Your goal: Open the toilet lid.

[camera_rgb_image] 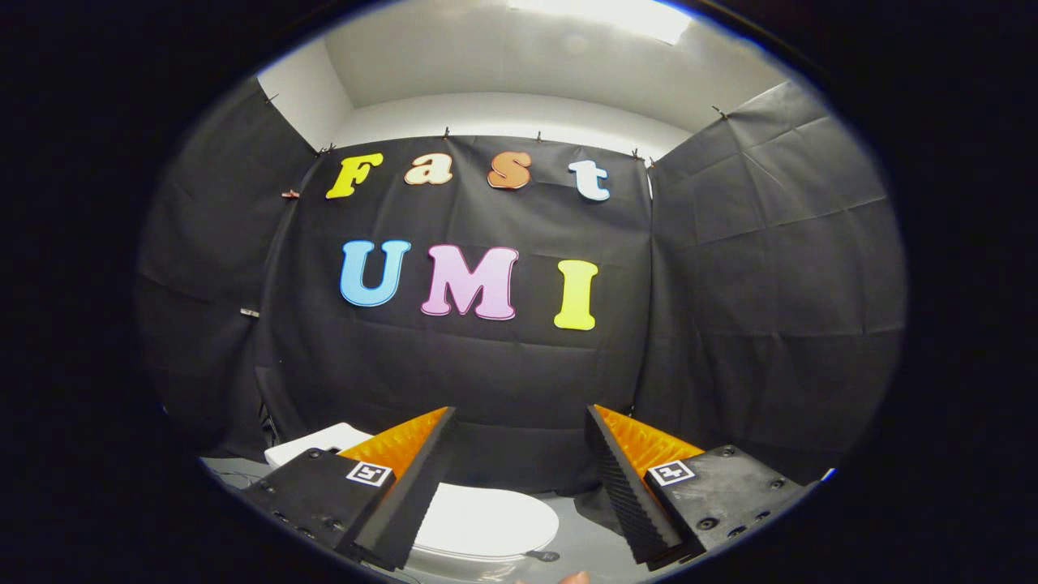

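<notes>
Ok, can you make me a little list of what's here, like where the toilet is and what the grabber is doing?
toilet lid: white, closed, lying flat
tank: white, behind the lid, partly hidden by one finger
gripper: open, holding nothing
fingers: spread apart above the lid, not touching it
wall: black cloth behind the toilet
floor: grey

The one camera rides on the gripper and looks forward along its two fingers, which stand well apart with nothing between them. It sits high and faces the booth's back wall nearly level (the ceiling shows above it). The closed toilet lid lies low, beneath and between the fingers.
</notes>
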Action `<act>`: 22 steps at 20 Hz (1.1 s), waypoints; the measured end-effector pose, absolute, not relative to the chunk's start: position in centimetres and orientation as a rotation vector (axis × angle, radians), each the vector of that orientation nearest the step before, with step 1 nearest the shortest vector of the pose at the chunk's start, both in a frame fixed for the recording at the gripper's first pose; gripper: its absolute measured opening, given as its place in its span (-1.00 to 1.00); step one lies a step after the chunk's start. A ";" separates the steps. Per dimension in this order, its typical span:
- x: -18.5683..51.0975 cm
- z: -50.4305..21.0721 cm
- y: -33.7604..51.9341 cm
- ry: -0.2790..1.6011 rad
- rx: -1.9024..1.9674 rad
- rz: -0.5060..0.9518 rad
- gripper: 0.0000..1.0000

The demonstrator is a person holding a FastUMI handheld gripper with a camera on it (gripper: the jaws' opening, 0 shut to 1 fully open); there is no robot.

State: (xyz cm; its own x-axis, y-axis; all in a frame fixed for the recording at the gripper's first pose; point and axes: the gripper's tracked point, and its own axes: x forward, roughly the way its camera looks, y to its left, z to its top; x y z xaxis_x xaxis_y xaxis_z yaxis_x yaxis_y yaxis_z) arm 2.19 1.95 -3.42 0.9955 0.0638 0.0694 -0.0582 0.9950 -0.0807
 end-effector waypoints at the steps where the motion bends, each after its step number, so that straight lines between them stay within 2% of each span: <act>1: 2.5 -4.1 1.9 -0.076 -0.082 0.069 0.97; 17: 6.1 -19.7 -0.2 0.018 -0.186 0.177 0.97; 22: 7.3 -26.1 -3.2 0.166 -0.097 0.171 0.98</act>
